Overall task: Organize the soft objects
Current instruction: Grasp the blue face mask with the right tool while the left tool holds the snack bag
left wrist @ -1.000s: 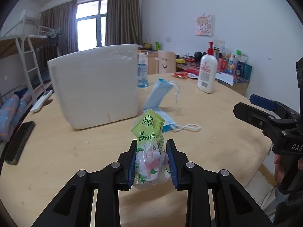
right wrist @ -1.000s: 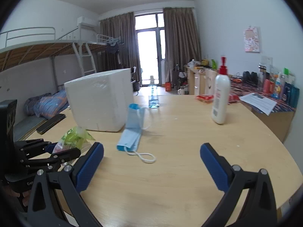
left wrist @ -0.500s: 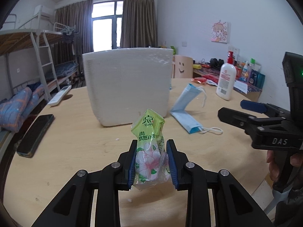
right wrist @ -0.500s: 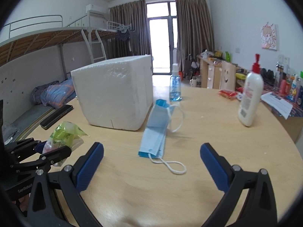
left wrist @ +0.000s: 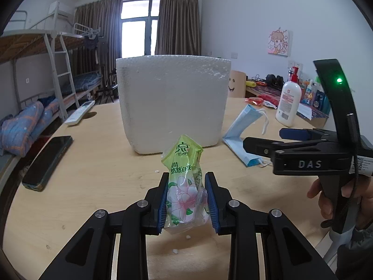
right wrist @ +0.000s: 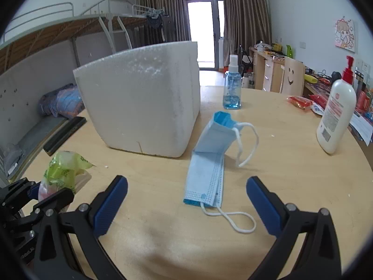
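Note:
My left gripper (left wrist: 186, 200) is shut on a green tissue pack (left wrist: 183, 179) with a pink flower print, held upright above the wooden table (left wrist: 93, 175). In the right wrist view that pack (right wrist: 61, 171) shows at the far left. A white foam box (left wrist: 172, 102) stands straight ahead of it. A folded blue face mask (right wrist: 209, 158) lies right of the box, one end propped up and its ear loops loose. My right gripper (right wrist: 186, 200) is open and hovers just short of the mask, which lies ahead between its blue pads (right wrist: 112, 200).
A white lotion pump bottle (right wrist: 335, 116) stands at the right and a blue spray bottle (right wrist: 232, 86) behind the mask. A black phone (left wrist: 49, 158) and a white remote (left wrist: 80, 113) lie on the table's left side. Red snack packets (right wrist: 300, 101) sit far right.
Both grippers have swung left across the table. The foam box now faces the left gripper squarely, and the mask has come nearer to the right gripper's open jaws.

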`<state>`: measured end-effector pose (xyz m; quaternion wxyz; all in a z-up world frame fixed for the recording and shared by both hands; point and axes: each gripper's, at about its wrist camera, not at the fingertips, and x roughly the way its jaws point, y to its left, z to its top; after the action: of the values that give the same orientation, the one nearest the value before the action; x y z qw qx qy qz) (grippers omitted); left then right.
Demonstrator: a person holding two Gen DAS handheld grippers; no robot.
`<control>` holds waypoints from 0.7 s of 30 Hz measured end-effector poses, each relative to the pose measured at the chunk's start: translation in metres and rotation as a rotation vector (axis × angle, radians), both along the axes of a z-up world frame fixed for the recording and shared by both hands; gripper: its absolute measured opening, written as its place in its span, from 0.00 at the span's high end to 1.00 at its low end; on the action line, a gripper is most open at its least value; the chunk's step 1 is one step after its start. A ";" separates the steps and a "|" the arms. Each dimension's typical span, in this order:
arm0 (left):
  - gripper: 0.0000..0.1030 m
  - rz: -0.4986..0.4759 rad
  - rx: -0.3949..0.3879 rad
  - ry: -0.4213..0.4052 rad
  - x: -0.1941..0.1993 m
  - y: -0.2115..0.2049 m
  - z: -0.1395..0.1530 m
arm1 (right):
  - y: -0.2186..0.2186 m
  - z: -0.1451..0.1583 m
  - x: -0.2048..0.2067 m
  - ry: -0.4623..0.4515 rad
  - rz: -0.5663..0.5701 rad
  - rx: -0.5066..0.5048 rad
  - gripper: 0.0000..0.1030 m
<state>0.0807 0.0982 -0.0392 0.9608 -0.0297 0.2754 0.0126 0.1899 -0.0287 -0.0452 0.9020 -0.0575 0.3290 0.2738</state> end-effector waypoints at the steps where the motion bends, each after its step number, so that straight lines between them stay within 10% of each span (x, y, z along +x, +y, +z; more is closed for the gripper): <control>1: 0.69 0.001 -0.002 0.000 0.000 0.000 0.000 | 0.003 0.000 0.002 0.004 -0.001 -0.009 0.00; 14: 0.69 0.019 -0.017 0.007 0.005 0.006 -0.002 | 0.014 -0.010 0.024 0.077 -0.047 -0.069 0.01; 21: 0.69 0.022 -0.019 0.006 0.004 0.007 -0.002 | 0.021 -0.019 0.028 0.114 -0.037 -0.113 0.27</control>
<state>0.0842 0.1052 -0.0413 0.9595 -0.0420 0.2779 0.0208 0.2181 -0.0076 -0.0641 0.8820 -0.0869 0.3956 0.2409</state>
